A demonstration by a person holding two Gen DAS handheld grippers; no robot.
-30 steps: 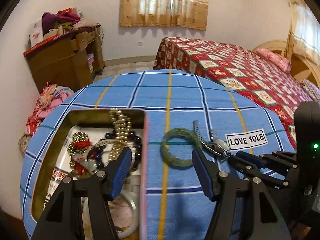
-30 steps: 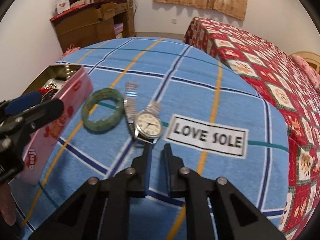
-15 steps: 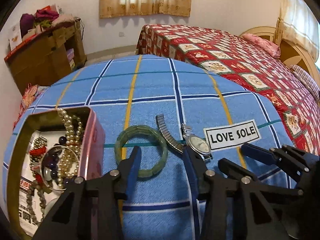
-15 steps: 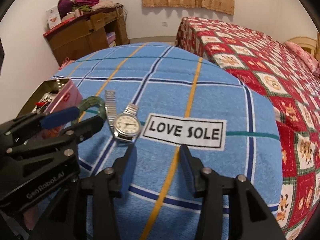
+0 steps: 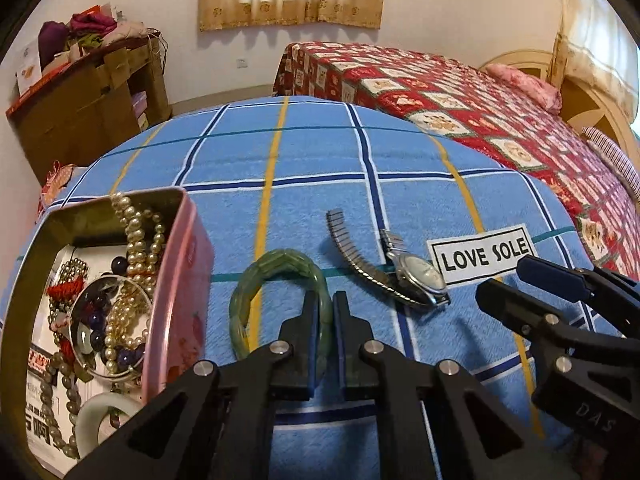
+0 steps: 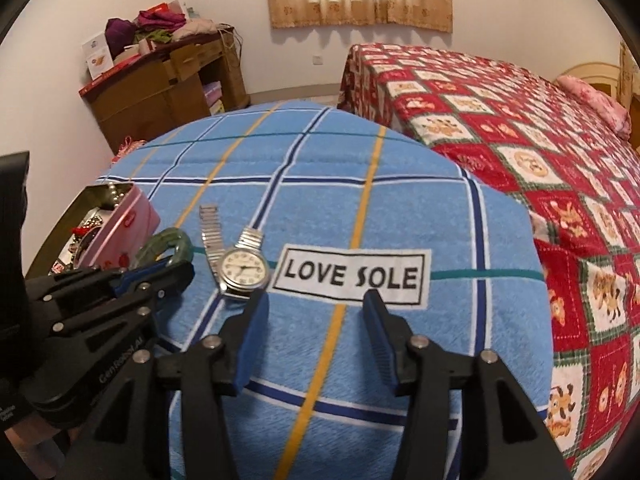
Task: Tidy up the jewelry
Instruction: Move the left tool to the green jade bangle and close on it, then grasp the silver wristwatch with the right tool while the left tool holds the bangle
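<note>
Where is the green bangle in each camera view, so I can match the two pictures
Left wrist view: green bangle lies lower centre, its right side pinched in the left tongs.
Right wrist view: bangle at left of centre, partly behind the left tongs.
Shared landmark: the LOVE SOLE label, just right of the watch.

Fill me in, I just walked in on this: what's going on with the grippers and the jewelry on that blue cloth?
A person is sorting jewelry with two handheld grippers. The left gripper has closed on the near rim of the green bangle, which lies on the blue checked cloth beside the pink tin already holding pearls and beads. The right gripper is open and empty, just short of the wristwatch, which lies untouched next to the LOVE SOLE label.
</note>
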